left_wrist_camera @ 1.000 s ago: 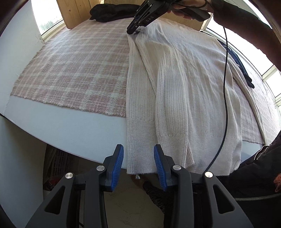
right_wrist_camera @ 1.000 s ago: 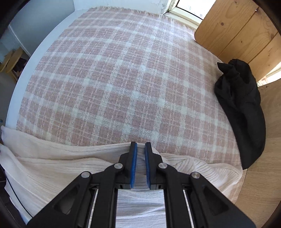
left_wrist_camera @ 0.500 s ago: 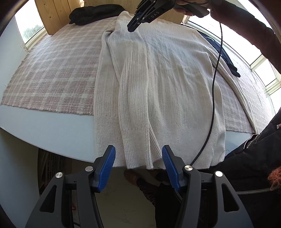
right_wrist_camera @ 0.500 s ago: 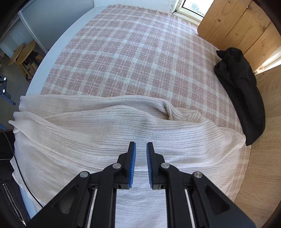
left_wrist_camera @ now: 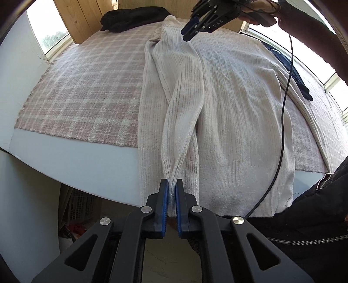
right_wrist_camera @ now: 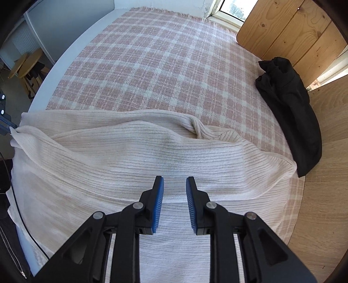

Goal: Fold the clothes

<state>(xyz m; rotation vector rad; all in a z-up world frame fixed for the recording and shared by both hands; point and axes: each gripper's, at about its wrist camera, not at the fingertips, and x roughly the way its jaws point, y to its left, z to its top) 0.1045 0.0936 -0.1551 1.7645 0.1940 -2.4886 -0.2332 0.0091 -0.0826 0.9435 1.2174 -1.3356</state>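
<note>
A cream ribbed sweater lies spread over a pink plaid blanket on a white counter, filling the centre and right of the left wrist view, its hem hanging over the counter's near edge. The left tool, at the bottom centre of that view, has just been closing and is clenched on the cuff of the sweater's sleeve, which runs up the frame in a twisted band. The right tool hovers at the top of that view over the sweater's far end, held by a hand. In the right wrist view the right tool has just been opening; its blue pads stand apart above the knit with nothing between them. A black garment lies at the right edge beside wooden boards.
</note>
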